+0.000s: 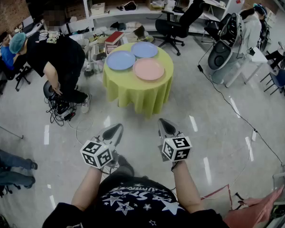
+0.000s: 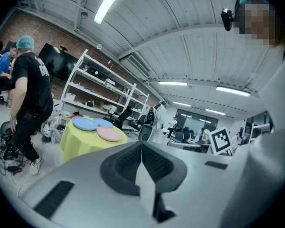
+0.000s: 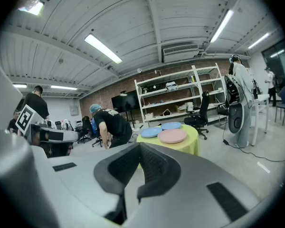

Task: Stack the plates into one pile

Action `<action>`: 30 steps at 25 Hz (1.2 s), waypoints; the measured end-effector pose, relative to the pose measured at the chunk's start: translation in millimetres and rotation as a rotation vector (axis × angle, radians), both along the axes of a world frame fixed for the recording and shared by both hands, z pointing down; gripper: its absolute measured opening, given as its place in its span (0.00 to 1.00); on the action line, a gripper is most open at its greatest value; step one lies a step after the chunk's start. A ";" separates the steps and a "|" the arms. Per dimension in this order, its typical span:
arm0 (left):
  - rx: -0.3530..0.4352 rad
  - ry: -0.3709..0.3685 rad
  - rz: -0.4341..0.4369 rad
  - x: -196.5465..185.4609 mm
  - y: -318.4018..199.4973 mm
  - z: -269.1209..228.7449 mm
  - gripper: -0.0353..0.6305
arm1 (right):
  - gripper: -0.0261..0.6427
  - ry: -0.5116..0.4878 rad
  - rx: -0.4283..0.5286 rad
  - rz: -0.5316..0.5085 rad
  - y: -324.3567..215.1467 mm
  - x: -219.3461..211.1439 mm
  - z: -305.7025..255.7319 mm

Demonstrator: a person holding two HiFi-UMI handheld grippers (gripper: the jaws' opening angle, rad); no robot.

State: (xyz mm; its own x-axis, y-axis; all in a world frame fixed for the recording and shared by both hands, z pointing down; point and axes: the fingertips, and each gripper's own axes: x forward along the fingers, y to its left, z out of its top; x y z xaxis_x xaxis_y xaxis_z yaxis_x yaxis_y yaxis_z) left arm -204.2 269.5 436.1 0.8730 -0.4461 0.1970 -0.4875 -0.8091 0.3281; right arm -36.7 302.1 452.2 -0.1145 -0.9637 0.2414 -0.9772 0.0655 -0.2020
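across the room, three plates (image 1: 134, 59) lie side by side on the yellow counter (image 1: 138, 91) — unstacked; left tongs (image 1: 112, 133) and right tongs (image 1: 166, 126) closed, empty, well apart from them.

My left gripper (image 1: 116, 128) and right gripper (image 1: 163, 124) are matt grey plastic with ribbed dark pads (image 2: 157, 164). At twelve o'clock, three smooth plates (image 1: 148, 69) lie on a draped yellow-green cloth (image 1: 137, 93). The floor (image 1: 213, 127) is glossy.
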 end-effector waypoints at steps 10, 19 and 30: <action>0.057 -0.059 -0.018 -3.3 4.0 -3.1 0.08 | 0.06 0.033 -0.004 -0.009 8.9 -0.8 -1.9; 0.017 -0.073 -0.034 -9.8 10.4 3.5 0.08 | 0.06 0.037 -0.030 -0.025 23.6 -3.7 2.5; -0.006 -0.115 -0.043 -16.5 19.2 20.5 0.08 | 0.06 -0.017 -0.039 -0.043 30.9 -7.2 22.3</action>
State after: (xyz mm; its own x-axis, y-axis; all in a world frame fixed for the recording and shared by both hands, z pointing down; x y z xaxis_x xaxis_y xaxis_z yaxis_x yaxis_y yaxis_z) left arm -220.8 288.7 456.7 0.8243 -0.4813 0.2981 -0.5568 -0.7845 0.2730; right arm -43.8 333.0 474.5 -0.1599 -0.9478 0.2759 -0.9701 0.0992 -0.2214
